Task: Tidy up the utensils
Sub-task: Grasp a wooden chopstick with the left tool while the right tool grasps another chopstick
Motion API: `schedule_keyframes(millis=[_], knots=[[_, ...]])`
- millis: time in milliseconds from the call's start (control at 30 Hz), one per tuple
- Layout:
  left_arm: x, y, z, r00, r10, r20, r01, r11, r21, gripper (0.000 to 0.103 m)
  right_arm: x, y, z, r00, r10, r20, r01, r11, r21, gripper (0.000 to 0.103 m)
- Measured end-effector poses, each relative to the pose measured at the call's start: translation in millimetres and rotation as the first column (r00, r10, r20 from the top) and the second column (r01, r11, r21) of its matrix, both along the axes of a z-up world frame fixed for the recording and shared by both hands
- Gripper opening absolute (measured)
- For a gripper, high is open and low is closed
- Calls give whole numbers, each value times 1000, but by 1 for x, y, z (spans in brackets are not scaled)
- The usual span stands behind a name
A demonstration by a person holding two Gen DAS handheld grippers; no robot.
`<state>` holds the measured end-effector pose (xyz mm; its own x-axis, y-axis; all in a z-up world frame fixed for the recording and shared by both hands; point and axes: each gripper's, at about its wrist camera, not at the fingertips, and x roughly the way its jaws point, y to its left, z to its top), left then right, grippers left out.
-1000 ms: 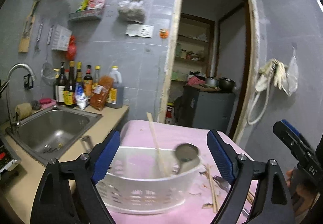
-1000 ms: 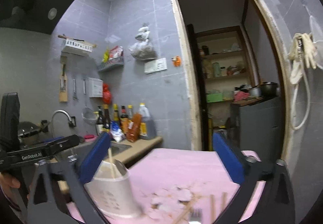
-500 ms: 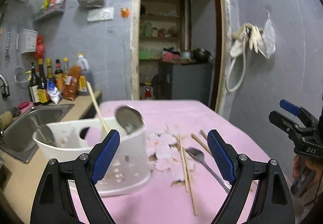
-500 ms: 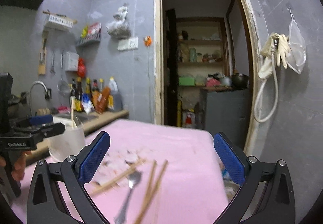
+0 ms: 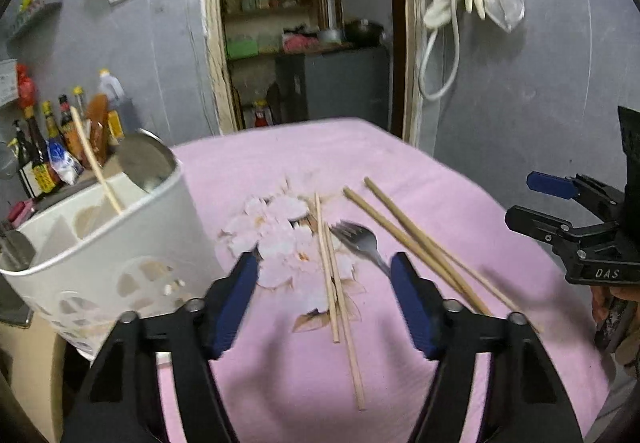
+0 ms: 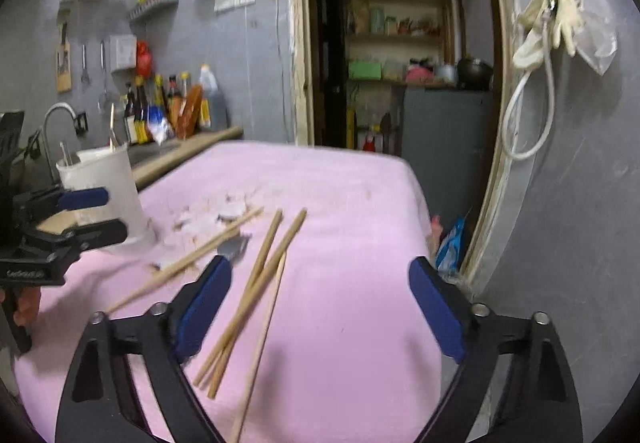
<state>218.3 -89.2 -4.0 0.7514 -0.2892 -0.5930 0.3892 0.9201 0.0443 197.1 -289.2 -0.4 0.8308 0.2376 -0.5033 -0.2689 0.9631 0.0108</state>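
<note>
The white caddy (image 5: 100, 243) at nine o'clock on the desk (image 5: 400, 163) already holds a spoon (image 5: 144, 163); fork (image 5: 360, 239) and chopsticks (image 5: 332, 271) remain. Left tool (image 5: 324, 291) and right tool (image 6: 320, 303), just narrowing, gape empty.

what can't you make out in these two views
- Fork handle: left wrist view, hidden behind a left gripper finger.
- Fork in right wrist view: mostly behind a right gripper finger, blurred.
- Holder contents: wall hides all but a chopstick and spoon.
- Bottle labels: too small.
</note>
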Motion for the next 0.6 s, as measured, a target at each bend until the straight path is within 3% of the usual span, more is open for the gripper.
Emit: schedule_keyframes(millis=[167,233,533,600], knots=[[22,-6,-15,995,-4,-101,7,1000,25,35,6,8,-15,995,40,-86,-45,997,-56,69],[32,-6,-20,990,4,-142,0,1000,27,27,9,11,-19,992,53,-112,-60,996,-60,59],[63,-11,-35,969,41,-242,-31,999,45,15,28,21,-35,964,95,-247,-117,990,-75,39],[69,-11,-38,963,45,-265,-36,999,39,14,30,23,-36,960,108,-258,-131,988,-76,38]])
